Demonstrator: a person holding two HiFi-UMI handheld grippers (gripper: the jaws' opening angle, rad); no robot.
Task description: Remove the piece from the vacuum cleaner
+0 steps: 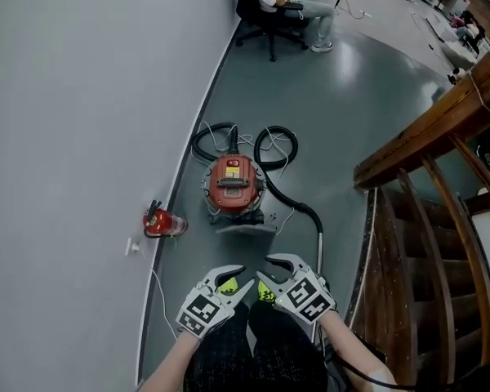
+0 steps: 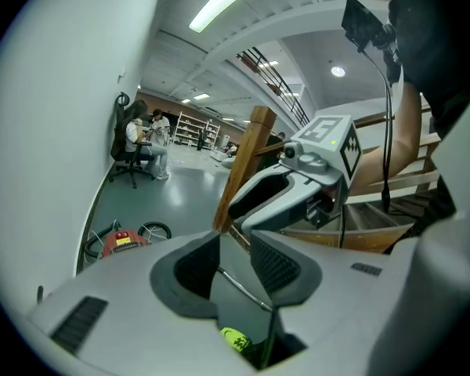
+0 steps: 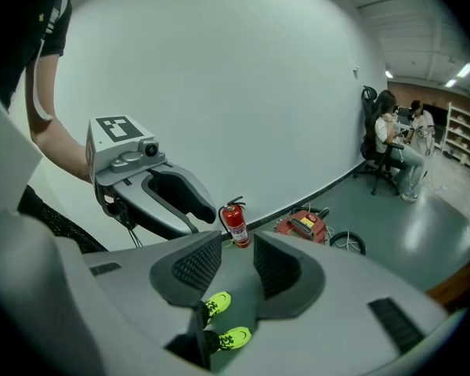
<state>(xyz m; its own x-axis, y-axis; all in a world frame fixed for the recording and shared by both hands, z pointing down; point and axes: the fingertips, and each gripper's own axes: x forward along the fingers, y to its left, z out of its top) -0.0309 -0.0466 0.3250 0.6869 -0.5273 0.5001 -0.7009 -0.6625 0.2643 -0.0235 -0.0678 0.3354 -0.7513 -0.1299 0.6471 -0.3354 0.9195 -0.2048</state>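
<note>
Grey floor [image 1: 335, 96] underfoot, with pale wall [image 1: 65, 96] on the left and wooden stair rail [image 1: 425, 137] on the right.

Straight ahead on that floor, well apart from both claws: red vacuum cleaner [image 1: 233, 188], upright, close to the wall, lid uppermost.

Looping behind it and round its right side: black hose [image 1: 287, 198], leading back toward the person and ending in a thin metal tube [image 1: 319, 247].

Long axis of that tube pointing roughly from the person toward the machine, beside the stair foot, on the right-hand side.

Cannot tell which piece is meant to come off; probably the hose or its tube, judging from the task.

Held low in front of the legs, side by side: left gripper [image 1: 238, 280] and right gripper [image 1: 268, 272], both angled forward and down toward the machine.

Jaws of each part-way apart, with nothing between the pads; through the gaps only floor, yellow shoes [image 3: 227, 319] and far-off things.

Nearer to tube and hose: right gripper. About equally far from the drum: both.

Calls for a reach forward and down before any grasp.

Against the wall, left of the machine: small red fire extinguisher [image 1: 163, 222], out of the likely path.
</note>
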